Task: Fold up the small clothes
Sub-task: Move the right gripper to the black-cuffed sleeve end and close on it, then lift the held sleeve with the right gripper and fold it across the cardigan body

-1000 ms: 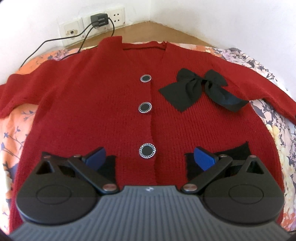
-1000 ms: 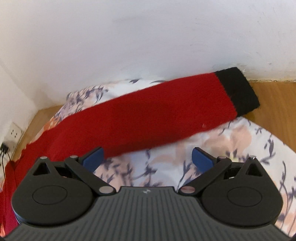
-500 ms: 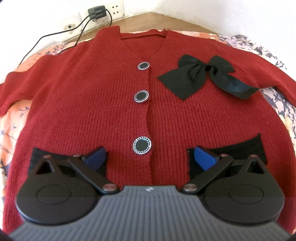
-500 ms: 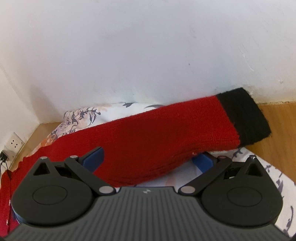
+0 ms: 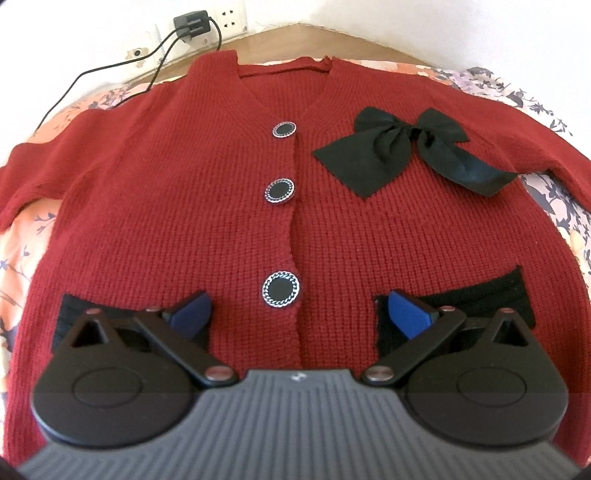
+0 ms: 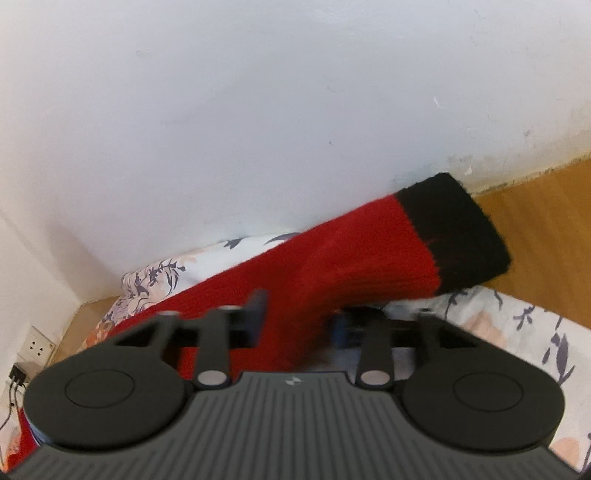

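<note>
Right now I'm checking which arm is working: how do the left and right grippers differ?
The left gripper stands wide open over the cardigan front, nothing between its fingers; the right gripper has narrowed onto the red sleeve. The left looks sharp, the right is motion-blurred. Both share blue pads and black linkages.

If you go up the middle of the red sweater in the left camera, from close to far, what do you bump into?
Big bottom button → middle button → top button → the V-neck collar → wooden floor → white wall.
</note>
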`<state>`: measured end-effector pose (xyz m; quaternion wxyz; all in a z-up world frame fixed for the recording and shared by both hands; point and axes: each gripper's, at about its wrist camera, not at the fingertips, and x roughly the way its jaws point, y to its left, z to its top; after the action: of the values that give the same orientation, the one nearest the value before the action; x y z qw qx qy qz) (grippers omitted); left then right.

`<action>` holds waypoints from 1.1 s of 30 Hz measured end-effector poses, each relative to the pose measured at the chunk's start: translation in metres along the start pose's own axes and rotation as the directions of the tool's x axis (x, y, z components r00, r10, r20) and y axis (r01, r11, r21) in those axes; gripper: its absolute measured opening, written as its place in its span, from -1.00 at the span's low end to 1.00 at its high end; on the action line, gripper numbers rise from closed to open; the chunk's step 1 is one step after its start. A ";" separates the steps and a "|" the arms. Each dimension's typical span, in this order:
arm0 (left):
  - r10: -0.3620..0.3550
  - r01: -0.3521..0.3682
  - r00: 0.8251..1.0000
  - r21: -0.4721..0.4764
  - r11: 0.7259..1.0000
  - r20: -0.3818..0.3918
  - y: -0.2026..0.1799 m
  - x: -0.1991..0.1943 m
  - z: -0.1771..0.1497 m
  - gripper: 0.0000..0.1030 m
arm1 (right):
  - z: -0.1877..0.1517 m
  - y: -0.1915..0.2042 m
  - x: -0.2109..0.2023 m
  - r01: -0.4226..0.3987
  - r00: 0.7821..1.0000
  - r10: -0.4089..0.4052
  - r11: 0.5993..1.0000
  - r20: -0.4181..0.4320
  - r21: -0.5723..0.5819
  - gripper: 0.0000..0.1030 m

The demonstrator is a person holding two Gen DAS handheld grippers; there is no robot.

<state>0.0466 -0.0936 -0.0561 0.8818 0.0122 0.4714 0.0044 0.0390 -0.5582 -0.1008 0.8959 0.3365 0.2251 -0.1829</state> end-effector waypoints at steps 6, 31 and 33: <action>-0.005 0.005 1.000 0.005 1.000 0.017 0.001 -0.001 -0.002 1.00 | 0.006 0.015 -0.023 -0.101 0.992 0.106 0.992 0.070 -0.076 -0.75; -0.099 0.086 0.990 0.120 0.989 0.100 0.033 -0.046 0.008 1.00 | -0.015 0.160 -0.068 -0.316 0.945 0.327 0.924 0.015 -0.217 -0.77; -0.109 0.100 0.990 0.102 0.990 0.089 0.043 -0.045 0.008 1.00 | -0.017 0.172 -0.066 -0.332 0.939 0.343 0.917 0.010 -0.221 -0.77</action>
<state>0.0285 -0.0518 -0.0131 0.9005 0.0306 0.4289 -0.0652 0.0619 -0.4134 0.0124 0.9504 0.2663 0.1604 -0.0084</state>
